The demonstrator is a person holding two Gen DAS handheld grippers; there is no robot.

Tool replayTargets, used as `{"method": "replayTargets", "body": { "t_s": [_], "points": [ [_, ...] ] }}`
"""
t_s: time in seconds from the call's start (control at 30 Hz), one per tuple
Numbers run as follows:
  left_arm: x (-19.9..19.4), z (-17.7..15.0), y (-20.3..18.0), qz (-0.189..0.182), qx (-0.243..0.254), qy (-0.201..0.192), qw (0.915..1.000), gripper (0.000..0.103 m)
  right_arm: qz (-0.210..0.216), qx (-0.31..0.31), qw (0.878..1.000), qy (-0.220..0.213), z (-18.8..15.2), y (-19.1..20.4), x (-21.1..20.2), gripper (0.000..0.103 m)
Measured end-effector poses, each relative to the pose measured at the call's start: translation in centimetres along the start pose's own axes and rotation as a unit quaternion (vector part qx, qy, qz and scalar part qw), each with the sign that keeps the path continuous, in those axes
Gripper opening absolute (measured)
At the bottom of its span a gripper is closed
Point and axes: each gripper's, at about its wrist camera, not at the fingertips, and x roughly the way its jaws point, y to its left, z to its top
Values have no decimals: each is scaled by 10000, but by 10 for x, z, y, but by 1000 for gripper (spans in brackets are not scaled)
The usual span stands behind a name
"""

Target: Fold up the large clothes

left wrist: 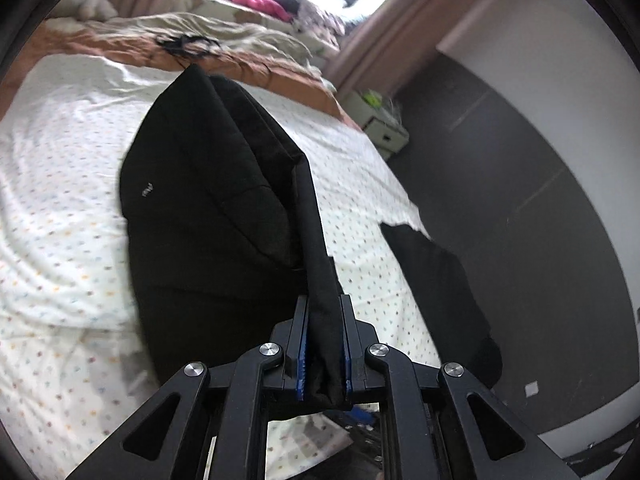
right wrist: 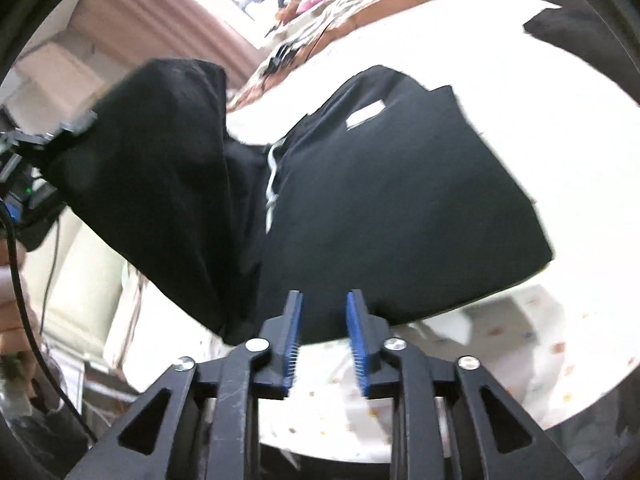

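Partway, by my reading: the black garment, which looks like a hooded sweatshirt with a pale drawstring and a small white label, lies on the dotted white bedsheet with its main body already doubled into a fairly flat slab. One part of it is lifted clear of the bed, drawn up as a taut band into the left gripper, whose blue-padded jaws are clamped on a bunched fold of the black cloth. The right gripper has its jaws parted with nothing between the pads; it hangs just at the near edge of the folded body, over the sheet. What seems left is to lay the lifted part across the body, smooth it, and perhaps fold once more to make a compact bundle. A second dark piece hangs at the bed's edge; whether it belongs to the same garment I cannot tell. As for containers, only a small pale drawer unit stands beside the bed, drawers shut, contents hidden.
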Motion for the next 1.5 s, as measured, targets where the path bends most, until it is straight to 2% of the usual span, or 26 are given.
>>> {"method": "replayTargets", "body": {
  "t_s": [0.27, 0.5, 0.53, 0.6, 0.63, 0.7, 0.73, 0.77, 0.83, 0.87, 0.97, 1.07, 1.23, 1.3, 1.33, 1.37, 1.4, 1.5],
  "points": [
    [90, -6, -40, 167, 402, 764, 9961, 13, -45, 493, 9982, -330, 11, -48, -28, 30],
    [129, -14, -59, 174, 743, 1112, 9909, 14, -13, 763, 9962, -420, 15, -71, -42, 30],
    [130, -15, -60, 160, 777, 1133, 9904, 16, -12, 779, 9961, -424, 15, -73, -47, 30],
    [128, -14, -60, 11, 782, 1186, 9899, 32, -12, 819, 9957, -433, 16, -73, -48, 35],
    [125, -13, -57, -126, 709, 1181, 9904, 36, 11, 858, 9953, -451, 17, -73, -49, 44],
    [116, -8, -46, -432, 463, 1107, 9918, 51, 84, 894, 9944, -561, 17, -71, -56, 48],
    [115, -6, -43, -450, 403, 1058, 9926, 54, 124, 859, 9944, -606, 18, -68, -58, 50],
    [110, -4, -37, -418, 334, 957, 9940, 60, 159, 821, 9945, -630, 18, -64, -60, 58],
    [98, -1, -22, -291, 231, 762, 9964, 61, 216, 757, 9945, -697, 20, -56, -65, 73],
    [93, -1, -13, -251, 168, 710, 9970, 61, 239, 724, 9943, -741, 20, -54, -66, 78],
    [78, -2, 13, -65, -64, 614, 9981, 61, 309, 636, 9944, -783, 25, -45, -66, 79],
    [65, -7, 45, 258, -241, 516, 9980, 61, 185, 691, 9952, -661, 32, -44, -54, 79],
    [44, -24, 91, 633, -617, 411, 9952, 61, 234, 719, 9951, -631, 47, -38, -43, 79],
    [41, -34, 110, 753, -795, 433, 9930, 61, 146, 663, 9956, -648, 53, -33, -39, 70],
    [44, -39, 116, 779, -856, 474, 9921, 61, 87, 625, 9957, -677, 55, -31, -38, 52],
    [45, -45, 124, 809, -929, 530, 9910, 61, 80, 580, 9960, -672, 57, -30, -35, 21],
    [43, -49, 131, 824, -973, 566, 9902, 61, 172, 570, 9964, -608, 59, -30, -33, 14],
    [51, -60, 141, 837, -1065, 662, 9886, 61, 213, 461, 9960, -736, 58, -25, -38, 12]
  ]
}}
